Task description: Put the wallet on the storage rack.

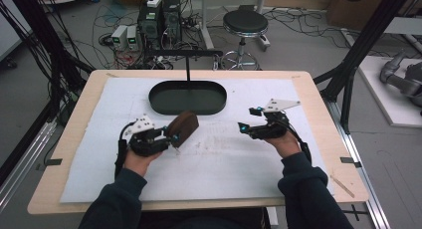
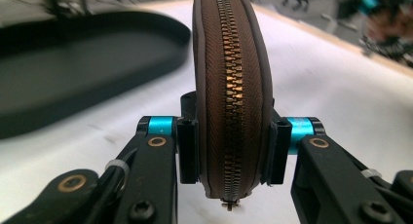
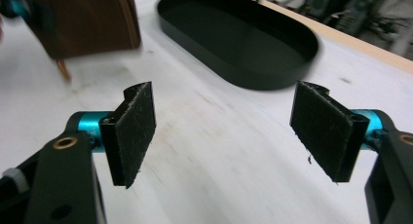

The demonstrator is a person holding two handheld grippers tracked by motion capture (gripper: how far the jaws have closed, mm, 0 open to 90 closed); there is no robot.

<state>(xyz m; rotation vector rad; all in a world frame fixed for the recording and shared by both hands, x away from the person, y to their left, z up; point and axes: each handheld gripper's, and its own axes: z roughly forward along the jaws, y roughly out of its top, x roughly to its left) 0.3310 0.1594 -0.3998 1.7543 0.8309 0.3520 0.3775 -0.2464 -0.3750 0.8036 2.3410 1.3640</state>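
A round brown zippered case [image 1: 182, 128] hangs just above the white mat, left of centre. My left gripper [image 1: 170, 137] is shut on it. In the left gripper view the case [image 2: 231, 83] stands on edge between the two jaws, its brass zipper facing the camera and its pull dangling at the bottom. My right gripper [image 1: 245, 120] hovers over the mat to the right, open, with nothing between its pads [image 3: 134, 129]. The right gripper view also catches the case [image 3: 85, 19] at the upper left.
A black oval tray [image 1: 187, 97] lies empty at the back centre of the mat, with a thin black post rising from it. The tray [image 3: 243, 39] sits ahead of the right gripper. A stool, computers and cables stand on the floor beyond the table.
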